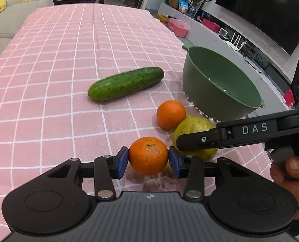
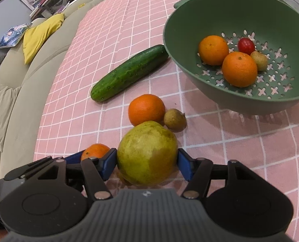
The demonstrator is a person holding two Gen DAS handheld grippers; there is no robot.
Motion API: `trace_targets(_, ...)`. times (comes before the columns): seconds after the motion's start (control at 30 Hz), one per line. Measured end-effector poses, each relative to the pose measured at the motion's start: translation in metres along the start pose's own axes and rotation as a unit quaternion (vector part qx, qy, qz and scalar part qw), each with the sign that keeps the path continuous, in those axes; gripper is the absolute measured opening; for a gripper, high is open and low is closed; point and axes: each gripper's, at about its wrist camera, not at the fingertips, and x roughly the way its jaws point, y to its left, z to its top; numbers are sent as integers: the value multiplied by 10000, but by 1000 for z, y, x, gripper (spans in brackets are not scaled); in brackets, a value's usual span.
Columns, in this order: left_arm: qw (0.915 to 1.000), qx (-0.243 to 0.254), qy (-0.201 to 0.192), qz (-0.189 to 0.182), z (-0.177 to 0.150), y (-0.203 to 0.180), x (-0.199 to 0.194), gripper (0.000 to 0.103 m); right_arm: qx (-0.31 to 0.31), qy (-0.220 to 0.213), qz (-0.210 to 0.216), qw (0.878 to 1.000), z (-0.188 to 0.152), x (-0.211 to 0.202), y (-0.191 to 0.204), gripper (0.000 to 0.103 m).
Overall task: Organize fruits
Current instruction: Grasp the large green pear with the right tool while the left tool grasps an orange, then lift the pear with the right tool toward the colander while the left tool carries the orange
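1. The left tongs (image 1: 148,158) are gripping a small orange (image 1: 148,155) at lower centre, blue pads touching both its sides.
2. The right tongs (image 2: 147,164) are clasping a yellow-green fruit (image 2: 147,152) at lower centre of the right view.
3. A cucumber (image 2: 129,72) is lying mid-frame on the pink-checked counter (image 2: 109,30).
4. The green colander (image 2: 189,76), upper right, is holding two oranges (image 2: 239,68) and smaller fruit.

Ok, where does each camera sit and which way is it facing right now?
Left wrist: on the left gripper, angled down across the pink checked tablecloth; pads flank a small orange mandarin; a hand shows.
Right wrist: on the right gripper, facing the green perforated colander; pads flank a large yellow-green round fruit.
Shared: dark green cucumber.
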Motion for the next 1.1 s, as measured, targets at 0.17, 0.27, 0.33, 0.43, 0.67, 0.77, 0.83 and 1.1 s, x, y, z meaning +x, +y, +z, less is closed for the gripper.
trace_targets(0.17,9999,25,-51,120,-4,-2,-15,49,-11,-74,124,9999,3,-13,-1,61)
trace_targets(0.27,9997,55,-116,186,-4,-6,-27,49,-27,-125,186,9997,4,-25,-2,61)
trace_targets(0.33,9996,60,-158,219,-3,-10,-34,49,-50,-170,224,9996,4,-34,-2,61)
trace_targets(0.43,9992,201,-195,280,1,-20,-42,49,-83,-243,303,9992,5,-48,-4,61)
trace_targets(0.67,9989,278,-179,334,6,-45,-46,49,-136,-492,482,9975,9,-82,-12,61)
trace_targets(0.77,9983,442,-129,353,10,-58,-44,49,-112,-650,555,9963,16,-98,-19,61)
trace_targets(0.83,9977,562,-141,349,16,-69,-45,49,-84,-763,600,9952,21,-107,-24,61)
trace_targets(1.1,9942,978,-213,393,47,-103,-37,49,27,-1222,662,9903,50,-147,-51,61)
